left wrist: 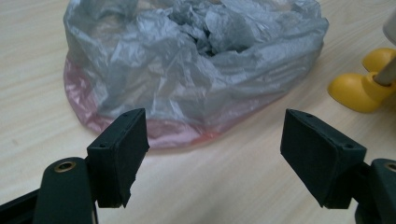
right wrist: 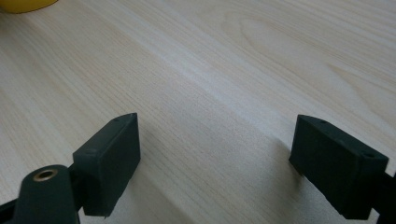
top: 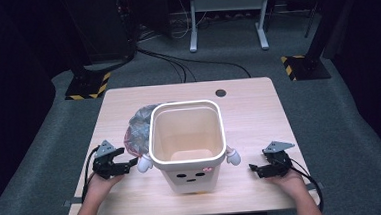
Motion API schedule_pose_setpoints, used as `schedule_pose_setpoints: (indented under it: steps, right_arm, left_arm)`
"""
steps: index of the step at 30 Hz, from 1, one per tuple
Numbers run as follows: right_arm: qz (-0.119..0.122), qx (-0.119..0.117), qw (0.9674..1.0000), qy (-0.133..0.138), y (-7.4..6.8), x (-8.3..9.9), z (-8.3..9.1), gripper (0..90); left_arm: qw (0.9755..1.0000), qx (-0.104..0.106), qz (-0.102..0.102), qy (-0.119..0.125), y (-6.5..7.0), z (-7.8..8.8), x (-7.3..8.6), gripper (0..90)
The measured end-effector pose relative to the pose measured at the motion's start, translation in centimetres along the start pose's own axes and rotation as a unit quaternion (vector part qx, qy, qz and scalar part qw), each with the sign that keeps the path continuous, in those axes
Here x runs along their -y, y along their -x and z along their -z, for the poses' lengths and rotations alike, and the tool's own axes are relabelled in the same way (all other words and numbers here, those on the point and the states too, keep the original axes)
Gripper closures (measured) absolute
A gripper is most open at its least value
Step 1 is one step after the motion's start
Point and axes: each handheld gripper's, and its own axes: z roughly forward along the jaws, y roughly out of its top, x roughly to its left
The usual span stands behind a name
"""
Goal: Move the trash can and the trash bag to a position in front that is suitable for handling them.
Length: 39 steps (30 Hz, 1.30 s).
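A white square bin (top: 187, 144) with a face on its front and small arms stands in the middle of the wooden table (top: 259, 113). Its inside looks empty. Behind its left side lies a crumpled grey and pink plastic bag (top: 138, 128), seen close up as a heap (left wrist: 187, 60) in the left gripper view. My left gripper (top: 130, 164) rests open on the table left of the bin, jaws aimed at the bag with nothing between them (left wrist: 215, 154). My right gripper (top: 253, 168) is open right of the bin, over bare wood (right wrist: 215, 158).
Yellow feet (left wrist: 362, 84) of the bin show at the right of the left gripper view. A round cable hole (top: 220, 92) sits near the table's far edge. Beyond the table are cables on carpet, a white stand (top: 228, 15) and hazard-striped bases (top: 88, 86).
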Motion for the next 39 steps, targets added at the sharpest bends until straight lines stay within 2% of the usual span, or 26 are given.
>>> schedule_pose_setpoints:
  steps: [4, 6, 9, 13, 16, 19, 22, 24, 27, 30, 34, 39]
  right_arm:
    - [0.0, 0.0, 1.0, 0.0, 0.0, 0.0, 0.0, 14.7]
    - [0.001, 0.0, 1.0, 0.001, 0.0, 0.0, 0.0, 14.7]
    - [0.001, -0.002, 1.0, 0.0, 0.1, -0.1, -0.1, 14.6]
    - [0.002, -0.002, 1.0, 0.0, 0.0, -0.1, -0.1, 14.6]
    - [0.003, -0.002, 1.0, 0.0, 0.0, 0.0, 0.0, 14.6]
    - [0.003, -0.002, 1.0, 0.0, 0.0, 0.0, 0.0, 14.6]
    - [0.003, -0.002, 1.0, 0.0, 0.0, 0.0, -0.1, 14.6]
    - [0.002, -0.002, 1.0, 0.0, 0.0, 0.0, -0.1, 14.6]
    - [0.003, -0.003, 1.0, 0.0, 0.0, 0.0, -0.1, 14.6]
    - [0.003, -0.003, 1.0, 0.0, 0.0, 0.0, -0.1, 14.6]
    - [0.004, -0.004, 1.0, 0.0, 0.0, -0.1, -0.1, 14.6]
    - [0.004, -0.004, 1.0, 0.0, 0.0, -0.1, -0.1, 14.6]
  left_arm:
    - [0.9999, -0.001, 0.003, -0.011, -0.2, -1.6, -1.4, 23.7]
    - [0.9997, -0.008, 0.001, -0.021, -0.1, -2.7, -2.3, 24.3]
    - [0.9997, -0.011, -0.002, -0.02, 0.1, -3.7, -3.4, 25.2]
    - [0.9996, -0.027, -0.004, -0.012, 0.1, -4.5, -4.4, 26.1]
    - [0.9993, -0.036, 0.007, -0.012, -0.2, -5.3, -4.8, 26.9]
    - [0.9987, -0.045, 0.005, -0.022, -0.3, -6.2, -4.8, 28.4]
    - [0.9982, -0.046, 0.001, -0.039, -0.3, -7.1, -4.6, 35.6]
    - [0.9975, -0.04, -0.003, -0.058, -0.3, -7.4, -4.4, 44.2]
    - [0.9958, -0.035, -0.01, -0.084, -0.3, -7.6, -4.1, 56.7]
    - [0.994, -0.032, -0.018, -0.103, -0.2, -7.5, -3.9, 65.6]
    - [0.9927, -0.037, -0.035, -0.109, 0.0, -6.7, -3.6, 69.5]
    - [0.9932, -0.033, -0.038, -0.105, -0.3, -5.0, -2.7, 69.5]
